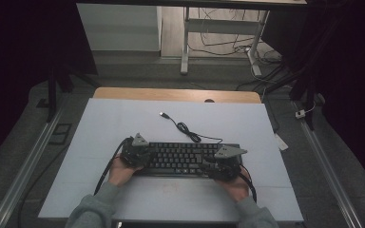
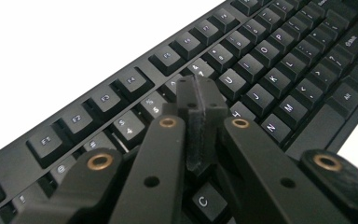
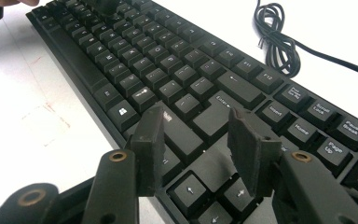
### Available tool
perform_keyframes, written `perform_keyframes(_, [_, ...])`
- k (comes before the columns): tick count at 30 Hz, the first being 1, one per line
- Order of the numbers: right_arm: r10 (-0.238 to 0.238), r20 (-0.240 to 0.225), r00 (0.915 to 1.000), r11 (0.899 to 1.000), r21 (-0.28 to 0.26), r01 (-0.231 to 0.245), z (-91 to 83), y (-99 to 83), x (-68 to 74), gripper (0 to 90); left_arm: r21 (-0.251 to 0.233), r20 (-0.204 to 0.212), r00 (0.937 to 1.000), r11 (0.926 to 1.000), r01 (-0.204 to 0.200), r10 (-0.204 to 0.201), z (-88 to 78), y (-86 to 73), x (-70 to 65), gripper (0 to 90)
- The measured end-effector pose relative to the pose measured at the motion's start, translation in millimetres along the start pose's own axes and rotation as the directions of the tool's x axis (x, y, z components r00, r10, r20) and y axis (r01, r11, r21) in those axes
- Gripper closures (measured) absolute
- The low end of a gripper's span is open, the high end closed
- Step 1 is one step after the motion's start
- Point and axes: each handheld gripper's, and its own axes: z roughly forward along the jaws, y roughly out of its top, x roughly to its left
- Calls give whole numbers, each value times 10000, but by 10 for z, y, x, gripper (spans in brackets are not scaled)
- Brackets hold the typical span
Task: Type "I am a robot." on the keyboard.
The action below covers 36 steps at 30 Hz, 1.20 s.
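A black keyboard [image 1: 180,159] lies on the white mat [image 1: 123,123], its coiled cable [image 1: 187,129] running back to a USB plug [image 1: 163,114]. My left gripper [image 1: 135,152] rests over the keyboard's left end. In the left gripper view its jaws [image 2: 198,100] are pressed together with nothing between them, tips down among the letter and number keys [image 2: 261,70]. My right gripper [image 1: 223,164] sits over the right end. In the right gripper view it [image 3: 196,116] stands open above the shift, enter and arrow keys [image 3: 191,189], gripping nothing.
The mat covers a wooden table whose far edge [image 1: 171,93] shows beyond it. The coiled cable [image 3: 277,44] lies behind the function keys. White mat stretches in front of the keyboard and to both sides. A desk frame [image 1: 185,42] and floor cables stand farther back.
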Motion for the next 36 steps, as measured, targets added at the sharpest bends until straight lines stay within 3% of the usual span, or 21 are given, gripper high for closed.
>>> perform_keyframes(19, [24, 82, 10000, 10000, -46, -23, -24, -19, -14, 562, 364, -127, 9999, 9993, -10, 15, 87, 2, -7, 885])
perform_keyframes(29, [27, 53, 10000, 9999, -97, -27, -28, -18, -11, 563, -25, -75, 10000, 10000, -7, 7, 7, 11, -9, 880])
perform_keyframes(36, [18, 49, 10000, 10000, -86, -18, -27, -18, -12, 561, -310, -120, 9999, 9995, 96, -100, -108, 8, -7, 624])
